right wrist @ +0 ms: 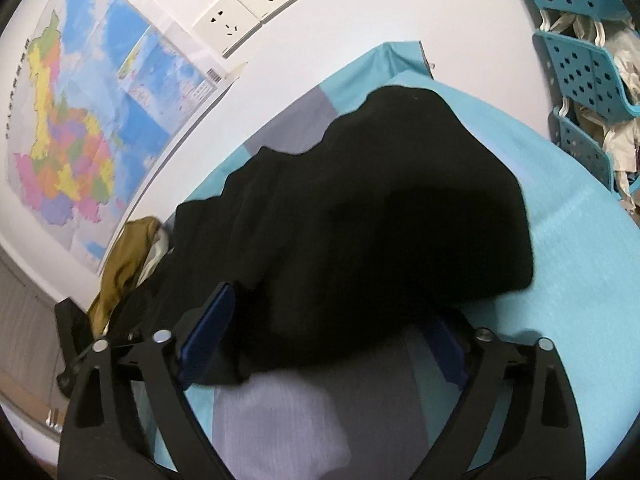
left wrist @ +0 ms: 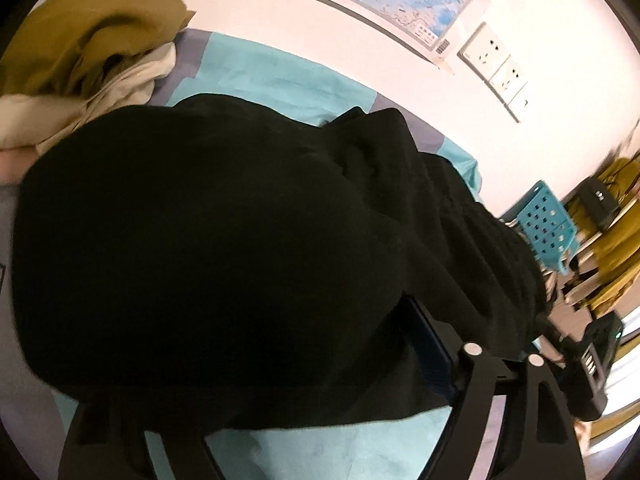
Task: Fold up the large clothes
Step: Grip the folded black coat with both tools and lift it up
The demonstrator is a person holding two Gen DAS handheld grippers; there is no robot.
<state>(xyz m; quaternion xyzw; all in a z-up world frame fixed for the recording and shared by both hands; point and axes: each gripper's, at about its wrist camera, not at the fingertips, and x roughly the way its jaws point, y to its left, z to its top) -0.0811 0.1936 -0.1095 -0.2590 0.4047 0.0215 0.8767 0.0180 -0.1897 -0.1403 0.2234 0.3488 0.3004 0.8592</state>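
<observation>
Both grippers [right wrist: 324, 344] wide open over black garment [right wrist: 360, 208], L [left wrist: 280, 360] too

Black garment [right wrist: 360, 216] lying bunched on teal-grey sheet [right wrist: 580, 280].

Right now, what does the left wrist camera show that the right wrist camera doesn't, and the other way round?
Only the left wrist view shows the right tongs from outside, at the black garment's far end, and the whole heap of olive and cream clothes. Only the right wrist view shows the map's coloured regions and the stacked blue baskets. Both show the garment on the blue sheet, the wall sockets and open tongs with garment edge between them.
</observation>
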